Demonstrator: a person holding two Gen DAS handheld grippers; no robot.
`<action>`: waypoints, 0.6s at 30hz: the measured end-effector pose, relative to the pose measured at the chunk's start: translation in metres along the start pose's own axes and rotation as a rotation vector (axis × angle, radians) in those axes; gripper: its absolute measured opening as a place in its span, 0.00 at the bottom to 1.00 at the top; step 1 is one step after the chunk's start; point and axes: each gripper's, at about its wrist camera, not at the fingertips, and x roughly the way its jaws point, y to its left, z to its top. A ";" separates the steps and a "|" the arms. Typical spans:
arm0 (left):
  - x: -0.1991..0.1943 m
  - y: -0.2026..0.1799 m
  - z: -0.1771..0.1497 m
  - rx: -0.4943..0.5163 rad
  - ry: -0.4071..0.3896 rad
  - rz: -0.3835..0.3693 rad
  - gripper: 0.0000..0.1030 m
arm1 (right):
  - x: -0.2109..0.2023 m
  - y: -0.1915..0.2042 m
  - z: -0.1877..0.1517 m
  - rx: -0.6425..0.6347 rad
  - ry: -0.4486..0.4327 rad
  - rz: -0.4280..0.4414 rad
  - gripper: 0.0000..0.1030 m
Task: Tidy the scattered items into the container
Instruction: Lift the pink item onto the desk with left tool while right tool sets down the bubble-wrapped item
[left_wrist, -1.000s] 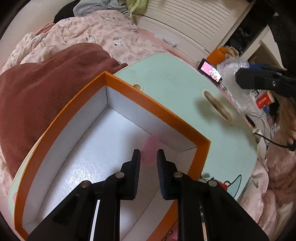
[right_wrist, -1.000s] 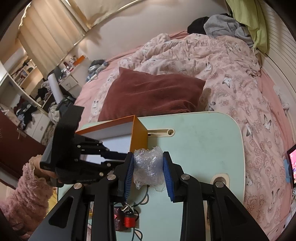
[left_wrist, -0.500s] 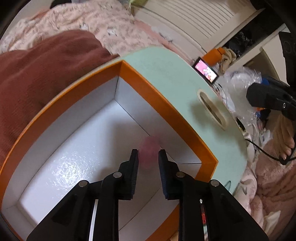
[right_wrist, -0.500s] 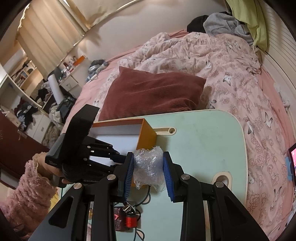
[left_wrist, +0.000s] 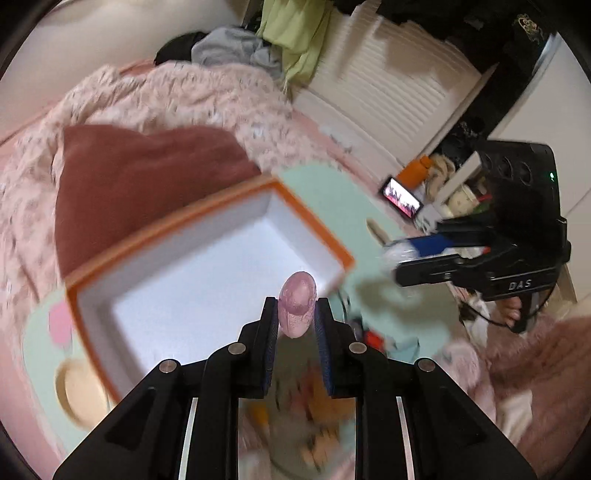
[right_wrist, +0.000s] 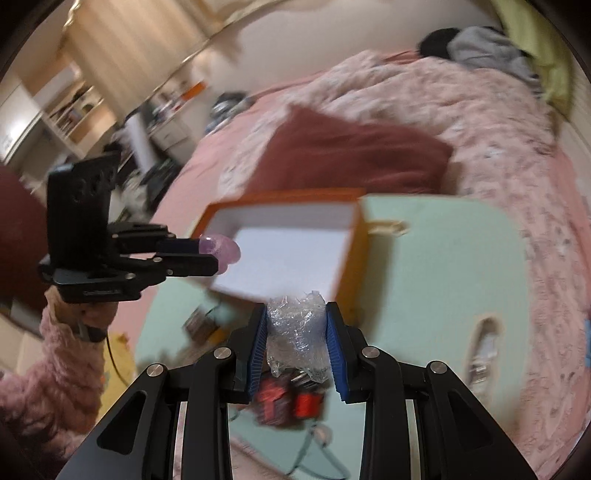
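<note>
Orange-rimmed box (left_wrist: 207, 258), left wrist view: white floor bare as far as seen — nothing deposited yet. Left gripper (left_wrist: 295, 325) clenched on a pink-purple stone (left_wrist: 297, 308), above the box's near edge.

Right wrist view: right gripper (right_wrist: 297, 332) pinches a crumpled plastic wad (right_wrist: 295, 332), just short of the box. Red item (right_wrist: 291, 404) lies on the mint table (right_wrist: 443, 277) beside the box — both held pieces and this remain, I judge.

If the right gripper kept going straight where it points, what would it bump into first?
Probably the orange box. The right gripper, shut on a crumpled plastic wrap, aims at the box's near corner and white inside. The blur makes depth uncertain.
</note>
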 end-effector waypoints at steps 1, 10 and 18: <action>-0.001 0.002 -0.011 -0.019 0.013 0.016 0.20 | 0.009 0.012 -0.005 -0.023 0.026 0.017 0.28; 0.032 0.013 -0.057 -0.099 0.038 0.072 0.20 | 0.084 0.045 -0.027 -0.075 0.165 -0.011 0.29; 0.022 0.023 -0.069 -0.180 -0.023 0.062 0.27 | 0.082 0.040 -0.026 -0.027 0.155 -0.030 0.39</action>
